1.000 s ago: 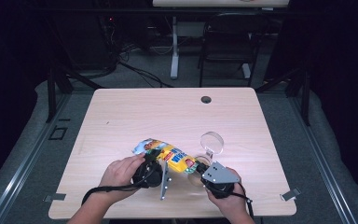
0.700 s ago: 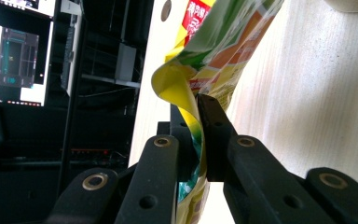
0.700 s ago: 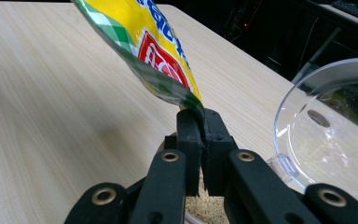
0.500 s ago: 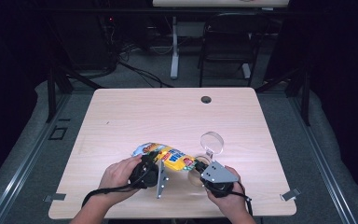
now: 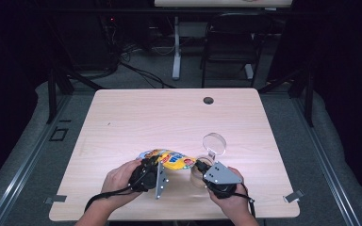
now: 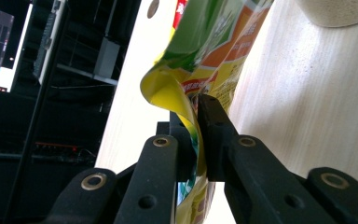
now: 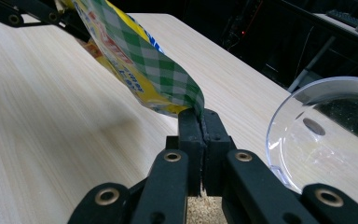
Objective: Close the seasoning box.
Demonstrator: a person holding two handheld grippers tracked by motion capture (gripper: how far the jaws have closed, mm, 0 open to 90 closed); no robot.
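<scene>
With both tongs closed on it, I hold the snack bag (image 5: 167, 159) stretched between them over the near part of the desk (image 5: 136, 117). My left tongs (image 6: 196, 122) pinch one yellow edge of the bag; my right tongs (image 7: 201, 122) clamp the green-checked corner. Just right of the bag, a clear round lid (image 5: 214, 143) stands near the right tongs.

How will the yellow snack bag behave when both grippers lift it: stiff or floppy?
Probably floppy: the snack bag curls and folds where the left gripper pinches its edge. It sags between that and the right gripper, so it likely is thin film. Its glossy surface may slip.
</scene>
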